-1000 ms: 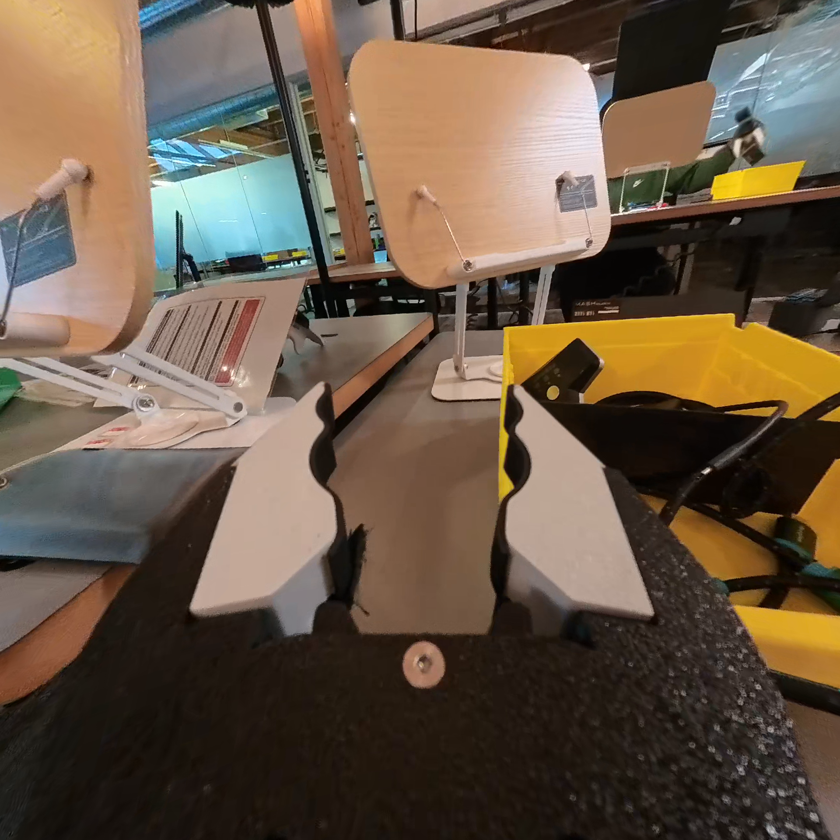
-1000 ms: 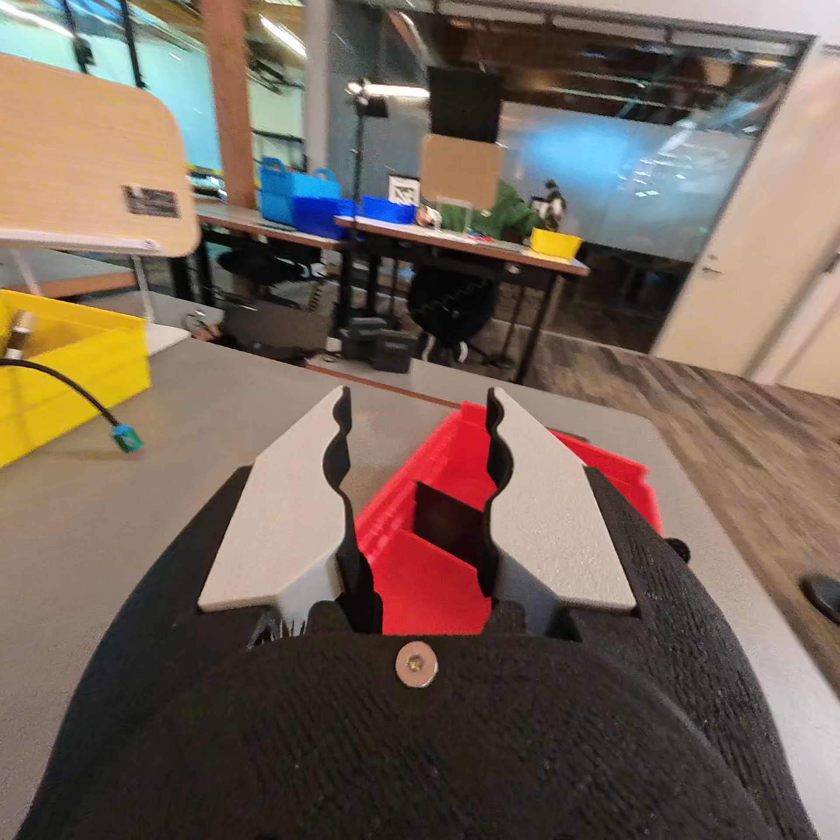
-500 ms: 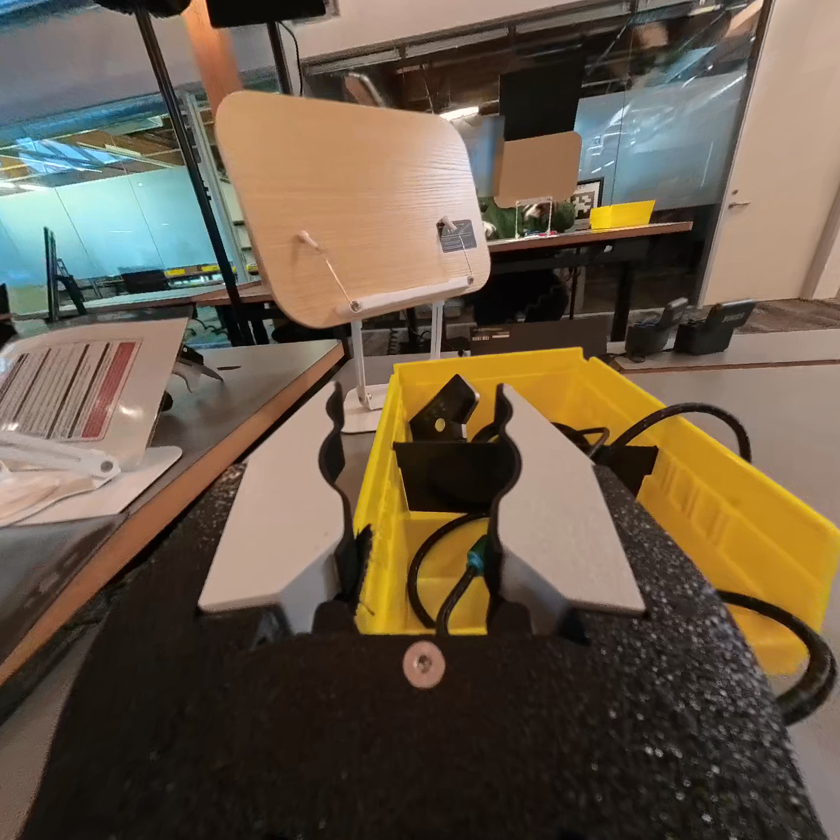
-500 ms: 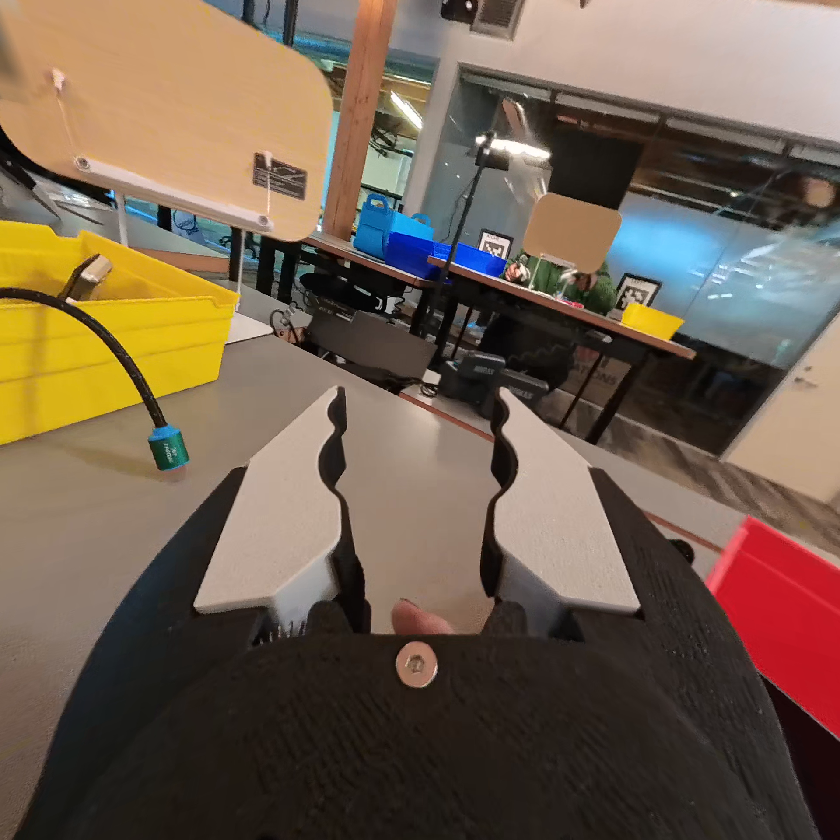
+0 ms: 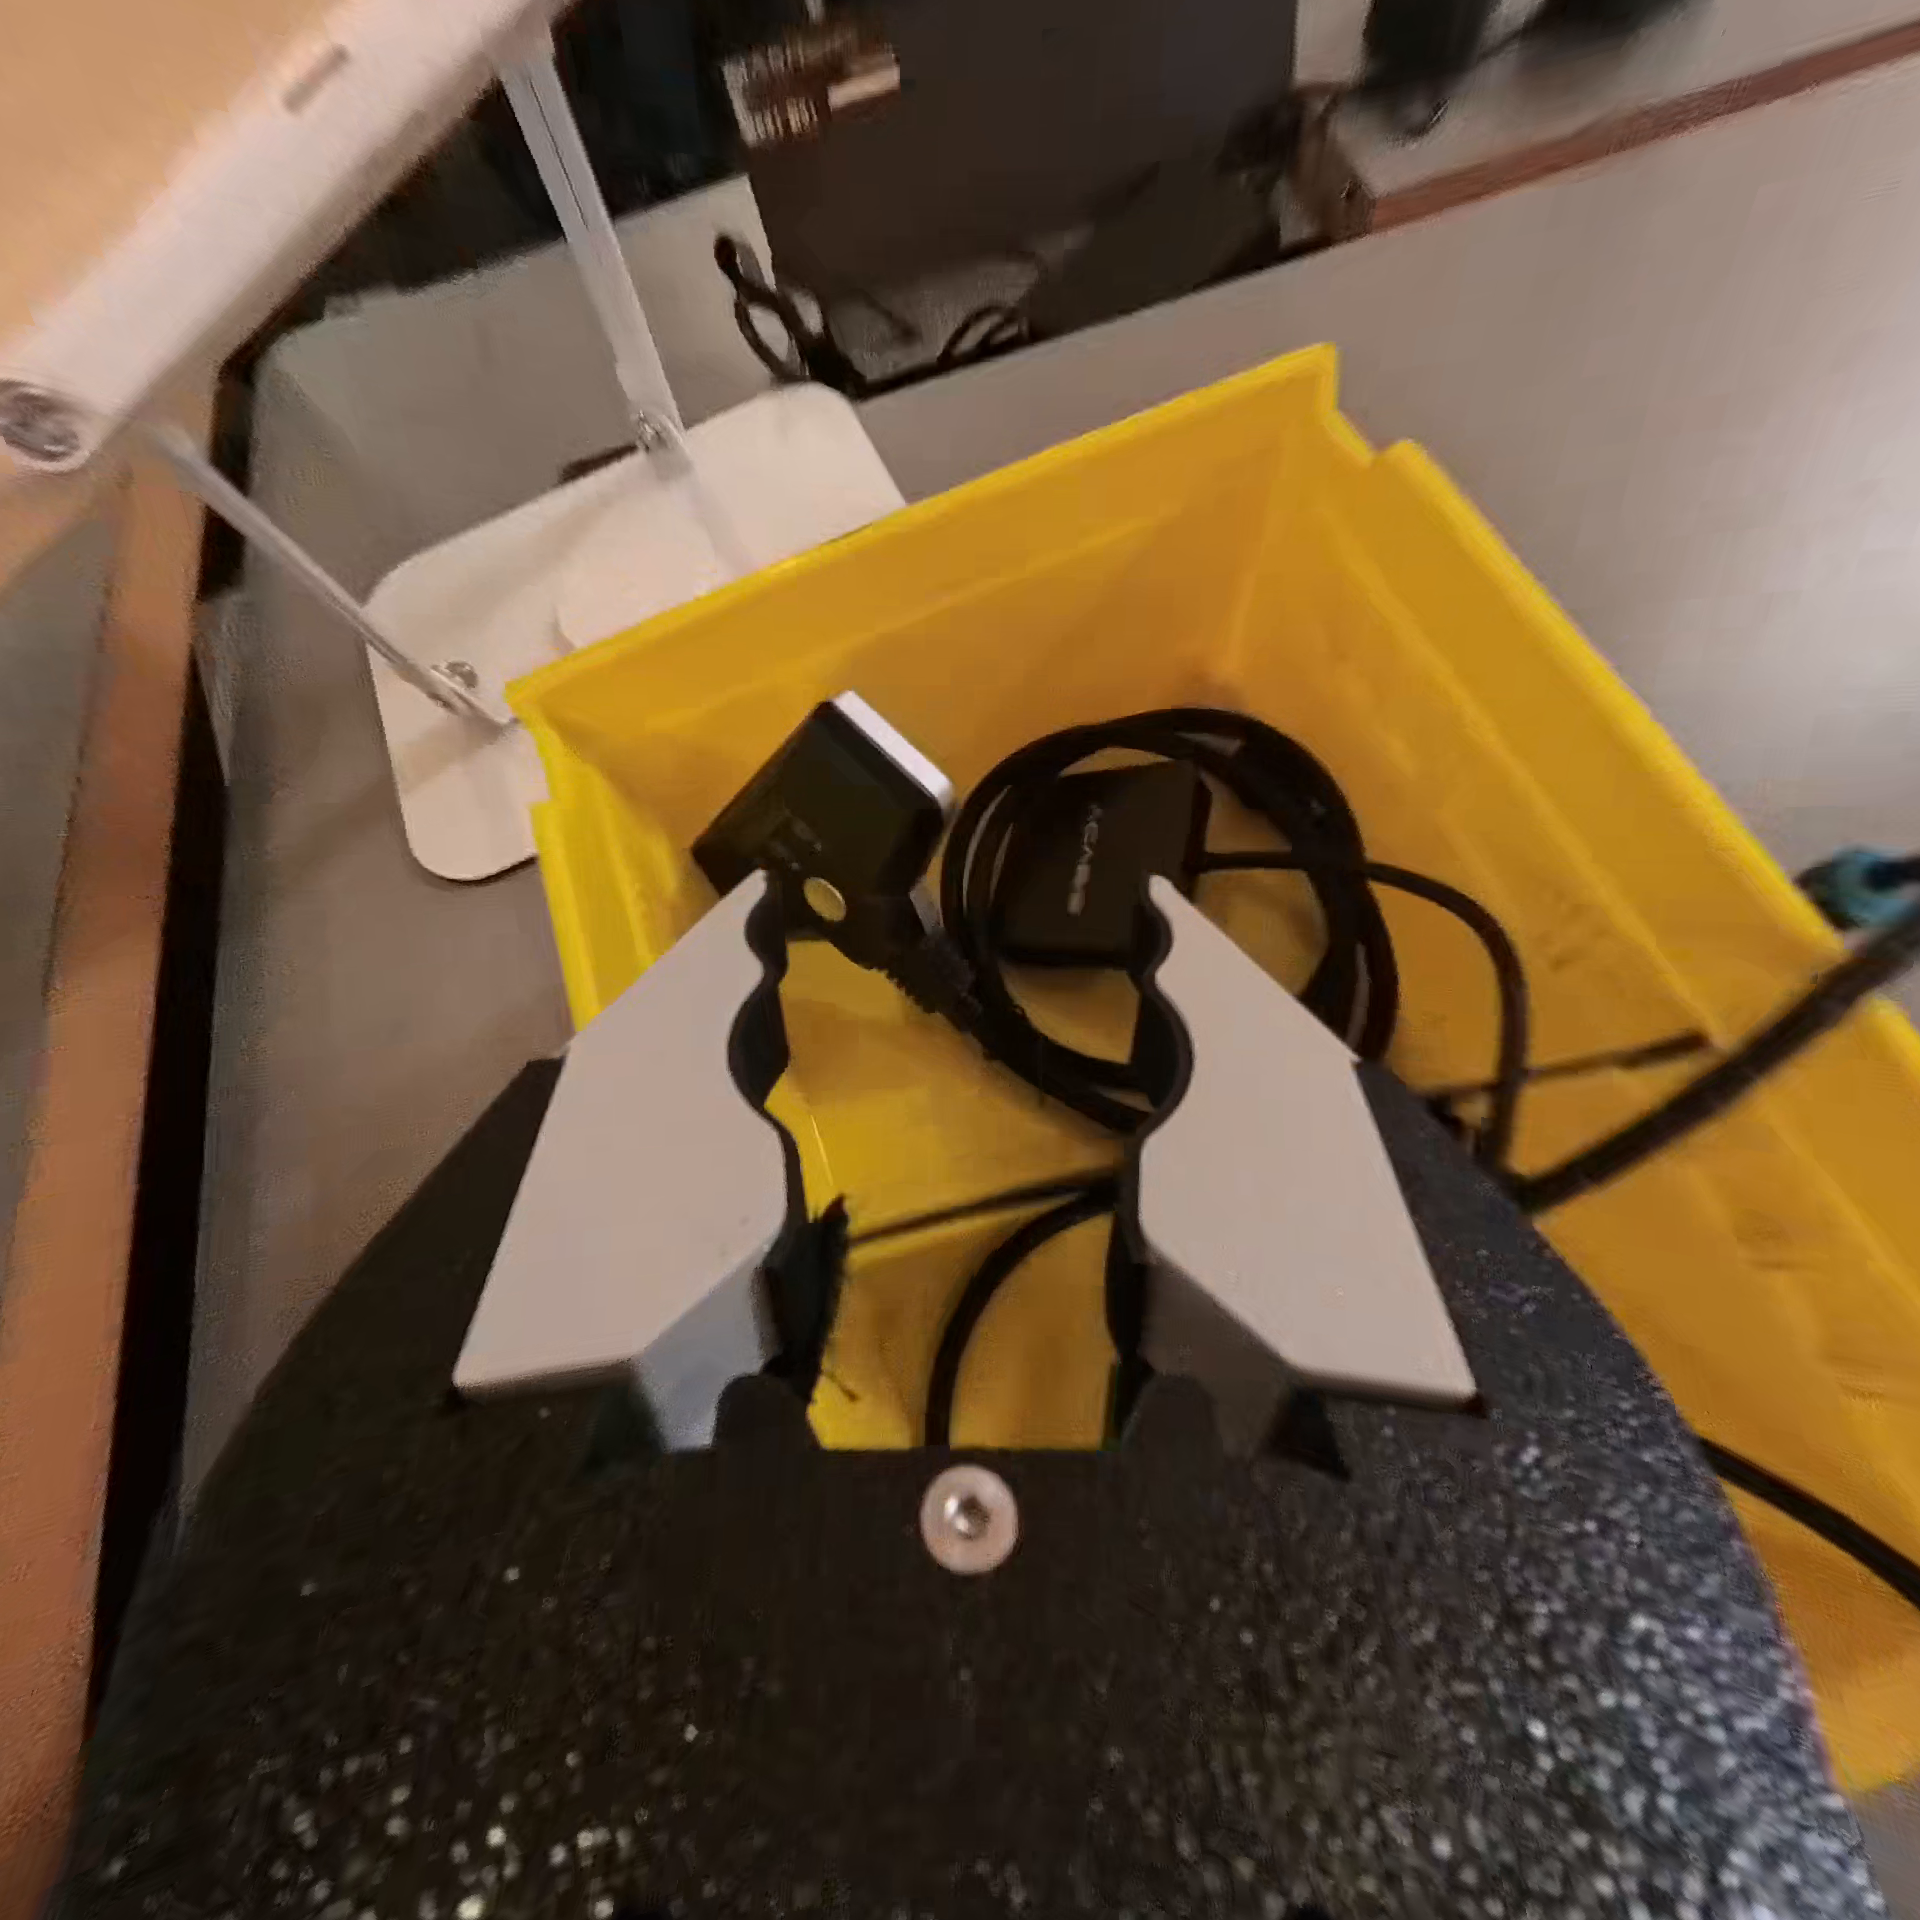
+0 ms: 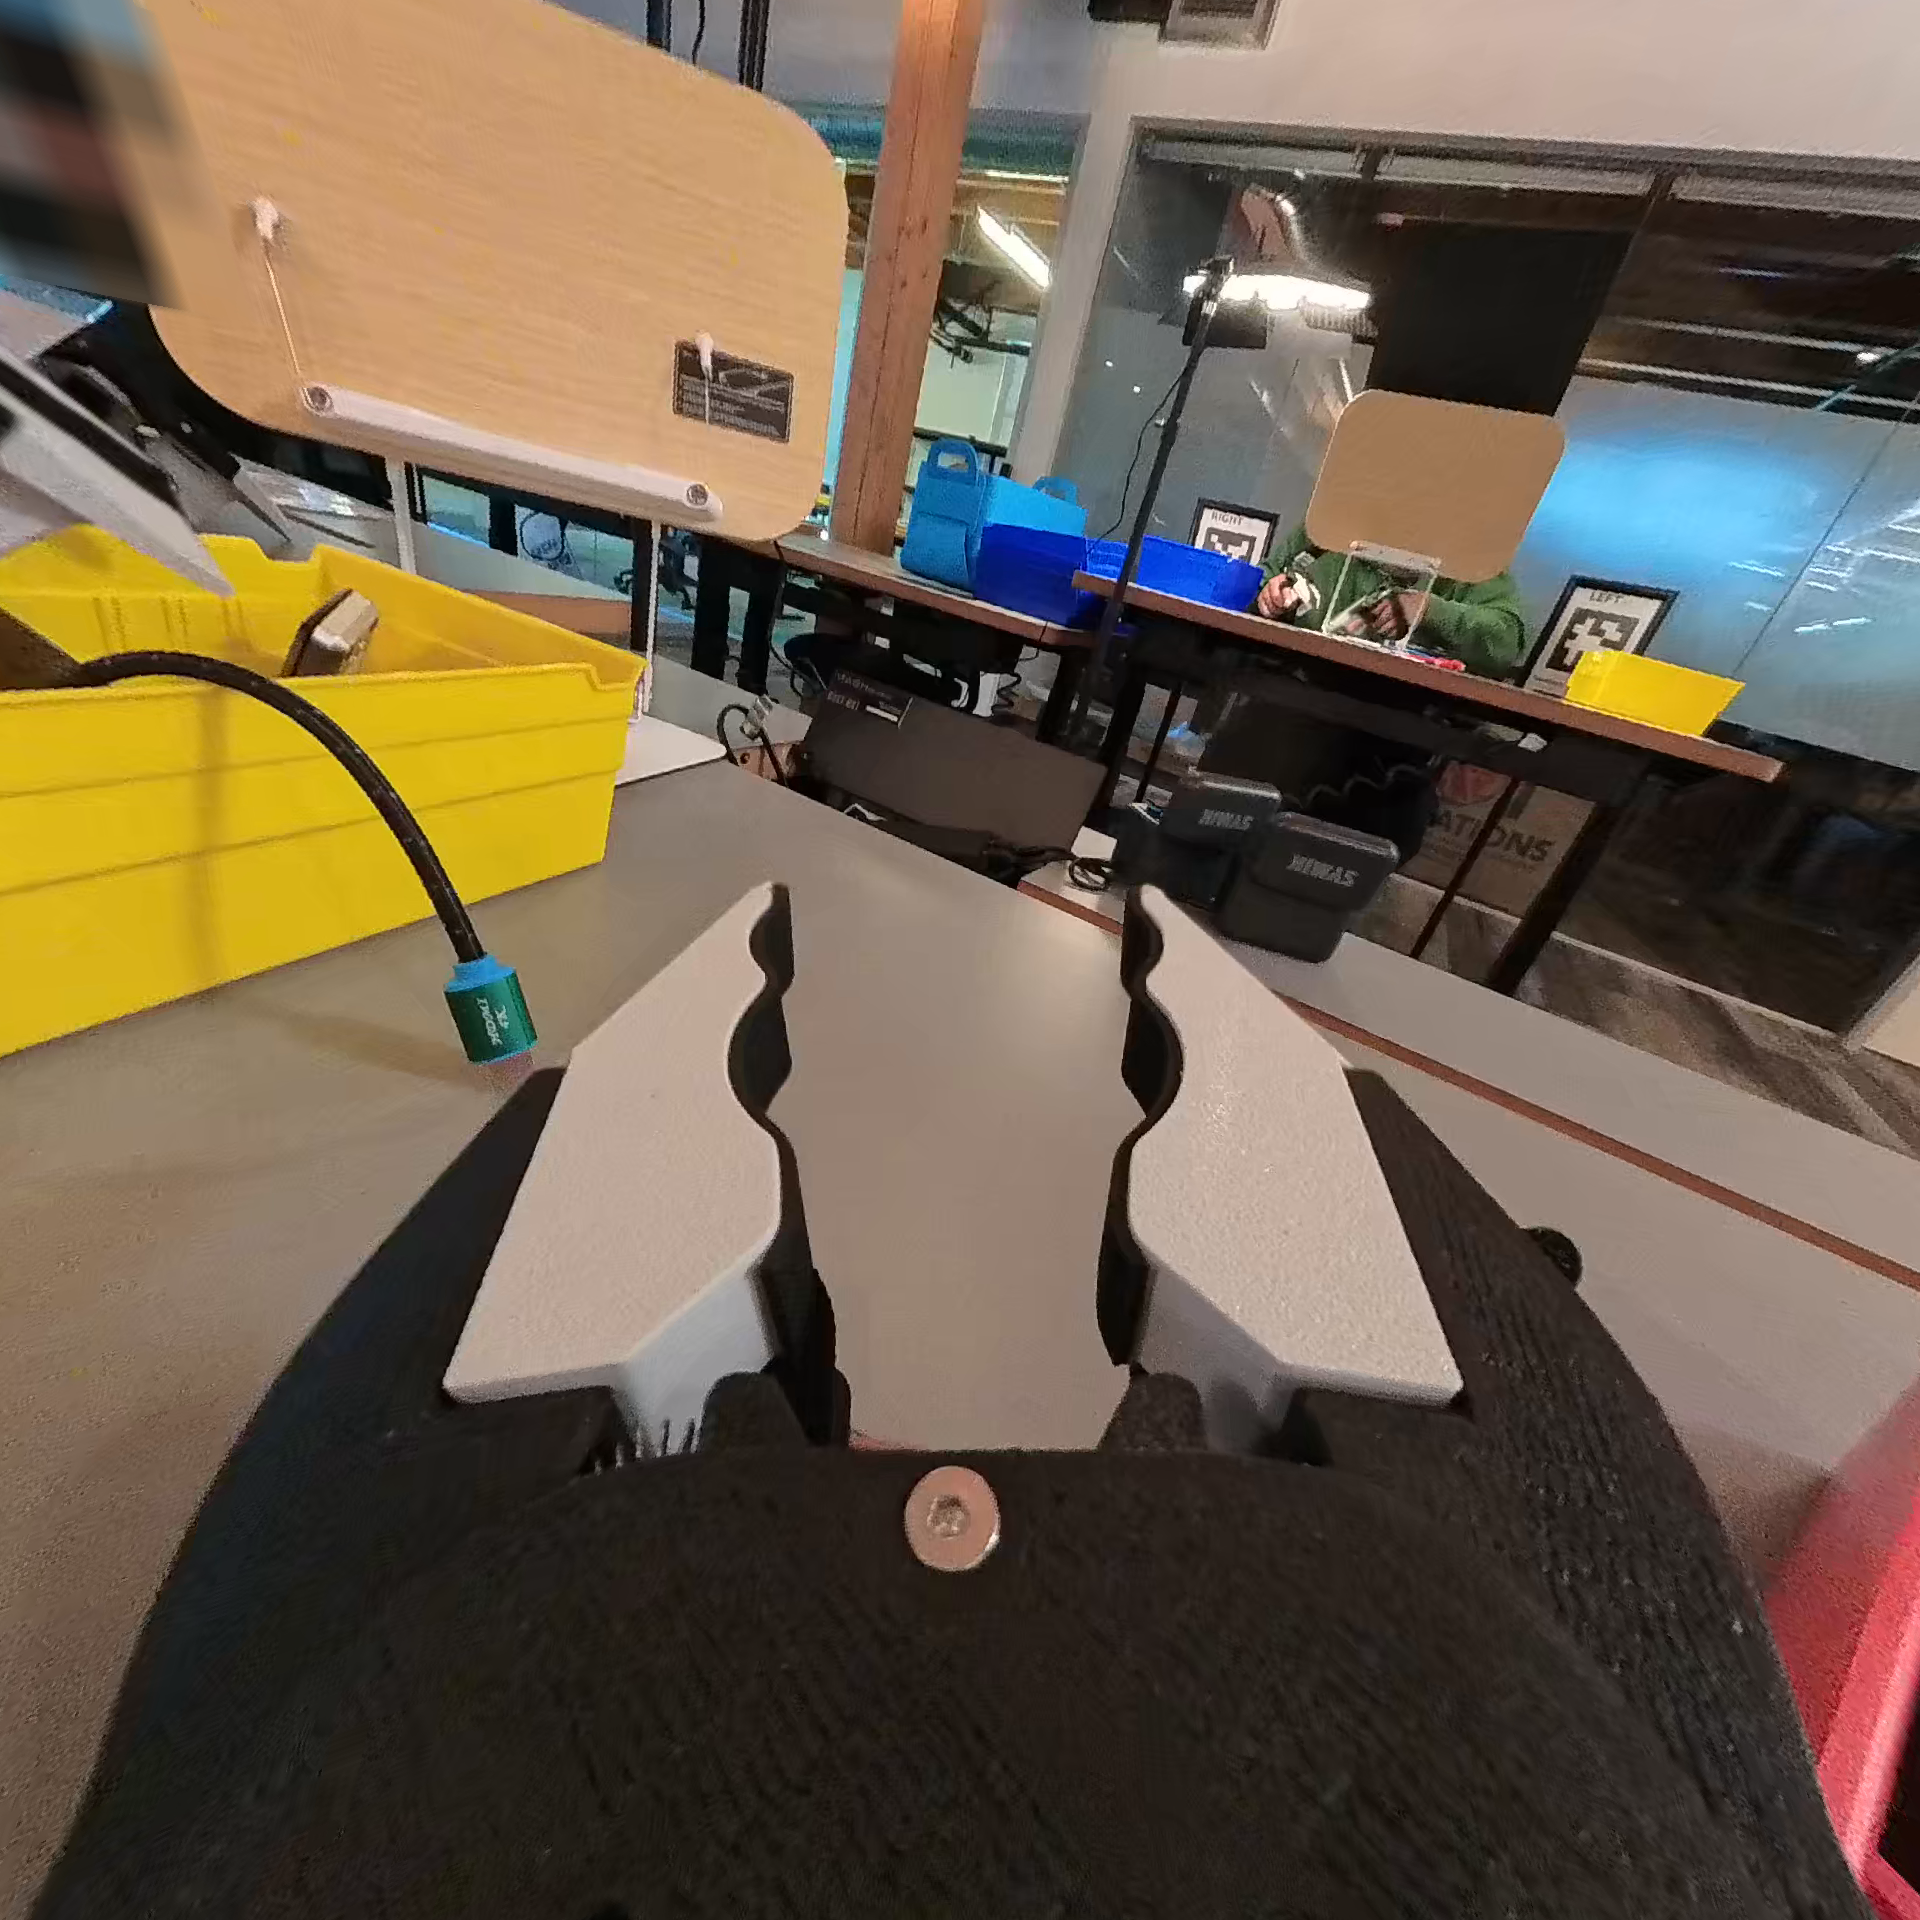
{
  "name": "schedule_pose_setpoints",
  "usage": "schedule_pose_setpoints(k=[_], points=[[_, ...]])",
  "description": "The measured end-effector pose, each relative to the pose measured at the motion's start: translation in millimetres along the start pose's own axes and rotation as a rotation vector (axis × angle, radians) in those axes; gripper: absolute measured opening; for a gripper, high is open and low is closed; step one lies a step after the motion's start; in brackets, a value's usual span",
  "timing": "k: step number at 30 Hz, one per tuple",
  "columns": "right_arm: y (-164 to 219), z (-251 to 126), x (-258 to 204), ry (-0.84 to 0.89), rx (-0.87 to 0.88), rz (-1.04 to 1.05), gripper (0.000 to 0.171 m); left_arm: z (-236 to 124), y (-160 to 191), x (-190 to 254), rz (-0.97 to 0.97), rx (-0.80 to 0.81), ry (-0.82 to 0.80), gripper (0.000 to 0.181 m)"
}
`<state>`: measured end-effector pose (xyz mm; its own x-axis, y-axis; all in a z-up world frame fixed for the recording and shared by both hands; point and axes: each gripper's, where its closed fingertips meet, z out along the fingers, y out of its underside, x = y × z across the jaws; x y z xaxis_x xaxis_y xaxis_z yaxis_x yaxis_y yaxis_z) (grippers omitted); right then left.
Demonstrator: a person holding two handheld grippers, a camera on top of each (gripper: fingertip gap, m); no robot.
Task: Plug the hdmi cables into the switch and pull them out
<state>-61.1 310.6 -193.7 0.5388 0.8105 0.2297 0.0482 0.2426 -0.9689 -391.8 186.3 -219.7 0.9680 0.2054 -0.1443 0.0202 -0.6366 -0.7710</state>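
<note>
A yellow bin on the grey table holds a black HDMI switch, a second black box and coiled black cables. My left gripper is open and empty, tilted down over the bin, its fingertips just above the switch. In the right wrist view the bin stands at the left; a black cable with a teal plug hangs over its side to the table. My right gripper is open and empty above the bare table, right of that plug.
A wooden board on a white stand rises behind the bin; it also shows in the right wrist view. A red bin lies at the right edge. A person in green sits at a far table.
My left gripper has swung right and tipped down over the yellow bin, from level beside it. My right gripper has turned left, away from the red bin, towards the teal plug.
</note>
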Motion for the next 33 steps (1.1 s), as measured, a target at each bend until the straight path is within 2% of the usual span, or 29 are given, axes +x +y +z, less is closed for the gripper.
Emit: schedule_pose_setpoints(k=[6, 10, 12, 15, 18, 25, 33], points=[[2, 2, -3, -0.001, -0.019, -0.038, 0.063, 48, 0, -15, -0.053, -0.177, -0.064, 0.075], [4, 3, -7, -0.009, -0.03, -0.063, 0.062, 66, 7, -28, 0.062, -0.27, -0.218, 0.078], [4, 3, -9, -0.012, -0.033, -0.076, 0.062, 71, 11, -34, 0.151, -0.317, -0.284, 0.069], [4, 3, -9, -0.011, -0.035, -0.081, 0.062, 74, 13, -38, 0.246, -0.325, -0.332, 0.043], [4, 3, -7, -0.007, -0.035, -0.07, 0.062, 71, 11, -39, 0.281, -0.317, -0.369, 0.041], [6, 3, -3, 0.004, -0.039, -0.047, 0.06, 34, -33, -40, 0.349, -0.165, -0.431, 0.039], [-1, 1, 0, 0.018, -0.009, -0.051, 0.06, -63, -141, -14, 0.43, 0.228, -0.474, 0.039]])
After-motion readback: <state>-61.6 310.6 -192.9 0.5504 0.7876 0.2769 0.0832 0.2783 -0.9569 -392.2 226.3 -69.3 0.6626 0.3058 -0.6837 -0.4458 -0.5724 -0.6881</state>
